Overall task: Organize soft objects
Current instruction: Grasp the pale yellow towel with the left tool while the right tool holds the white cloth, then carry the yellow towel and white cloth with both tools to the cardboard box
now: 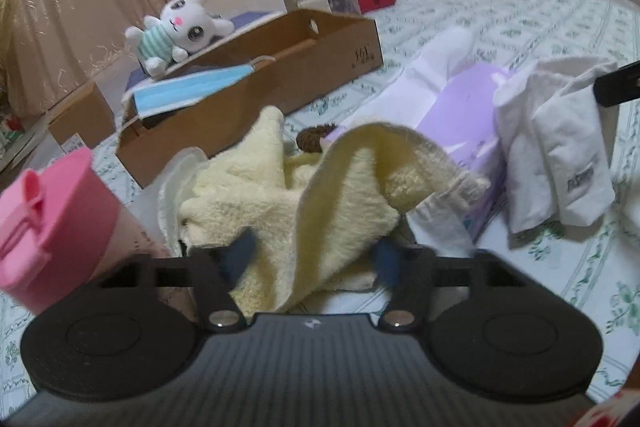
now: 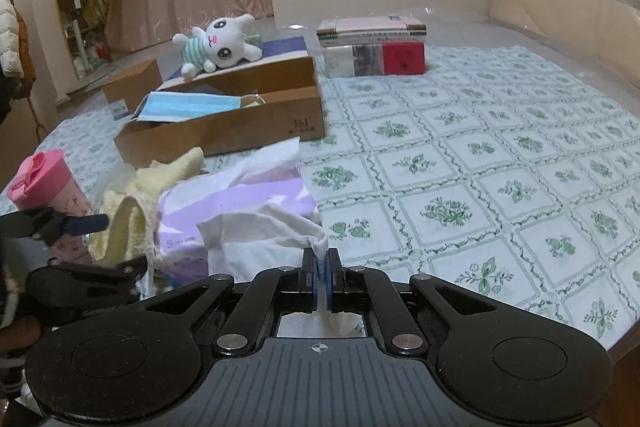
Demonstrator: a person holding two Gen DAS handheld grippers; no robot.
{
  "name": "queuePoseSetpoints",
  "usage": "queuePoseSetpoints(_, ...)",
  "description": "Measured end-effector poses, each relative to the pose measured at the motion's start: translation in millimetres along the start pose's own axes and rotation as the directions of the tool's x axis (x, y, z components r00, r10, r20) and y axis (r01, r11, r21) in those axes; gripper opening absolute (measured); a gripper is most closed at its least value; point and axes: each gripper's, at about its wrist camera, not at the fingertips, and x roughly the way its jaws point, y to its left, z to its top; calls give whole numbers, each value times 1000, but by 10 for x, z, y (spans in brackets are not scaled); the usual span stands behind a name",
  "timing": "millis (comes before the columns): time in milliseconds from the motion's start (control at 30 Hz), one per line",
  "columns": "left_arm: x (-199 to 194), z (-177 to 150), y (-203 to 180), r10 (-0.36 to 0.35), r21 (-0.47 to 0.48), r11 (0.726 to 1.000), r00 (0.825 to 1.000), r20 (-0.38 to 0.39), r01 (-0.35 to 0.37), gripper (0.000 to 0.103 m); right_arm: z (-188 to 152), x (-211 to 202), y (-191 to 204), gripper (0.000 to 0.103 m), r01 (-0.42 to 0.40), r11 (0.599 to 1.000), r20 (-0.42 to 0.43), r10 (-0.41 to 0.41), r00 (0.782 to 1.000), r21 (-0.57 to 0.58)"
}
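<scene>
With the plush rabbit (image 2: 218,45) and blue mask (image 2: 188,107) already at the cardboard box (image 2: 256,133) ahead, the left hand-held gripper (image 1: 310,253) gaped around the yellow fleecy towel (image 1: 320,195) while the right hand-held gripper (image 2: 320,269) pinched the white cloth (image 2: 264,239), both unsorted.

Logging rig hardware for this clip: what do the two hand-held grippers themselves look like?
Both match: the left hand-held gripper and right hand-held gripper have black linkage arms with silver pivot pins, blue finger pads, two round black discs, and a ribbed grey body bearing a small crosshair mark. No cables or sleeves are visible.
</scene>
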Motion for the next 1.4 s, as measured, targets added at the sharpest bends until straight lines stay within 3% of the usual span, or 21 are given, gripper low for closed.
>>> queuePoseSetpoints(33,14,-4,8,0,-1,1000,1000,-9,0,23,-10,5,0,4,-2,1000,-3,2,1000,2)
queuePoseSetpoints(100,-11,-15,42,-17,-20,1000,1000,-15,16,9,-18,22,-9,4,-6,1000,-8,6,1000,7)
queuePoseSetpoints(333,-545,-201,63,-114,-86,990,994,-3,113,5,-22,-53,28,4,-29,1000,0,29,1000,10)
queuePoseSetpoints(667,-1617,-742,126,-234,-164,960,972,-21,227,5,-119,-289,185,4,-63,998,16,63,998,5)
queuePoseSetpoints(833,-1940,-883,294,-218,-212,955,976,-27,207,5,-145,-371,242,4,-77,997,25,77,997,1)
queuePoseSetpoints(1033,-1785,-747,448,-160,-237,960,987,-17,151,6,-189,-337,270,4,-90,996,3,90,996,4)
queuePoseSetpoints(1300,-1059,-506,294,-145,-172,976,988,-57,133,13,-256,-157,216,4,-90,995,-47,92,995,32)
queuePoseSetpoints(1367,-933,-514,256,-123,-144,983,990,-69,112,29,-276,-111,197,4,-85,996,-57,87,995,35)
queuePoseSetpoints(1400,-886,-526,240,-95,-126,988,992,-79,85,43,-282,-83,183,4,-82,996,-63,85,994,38)
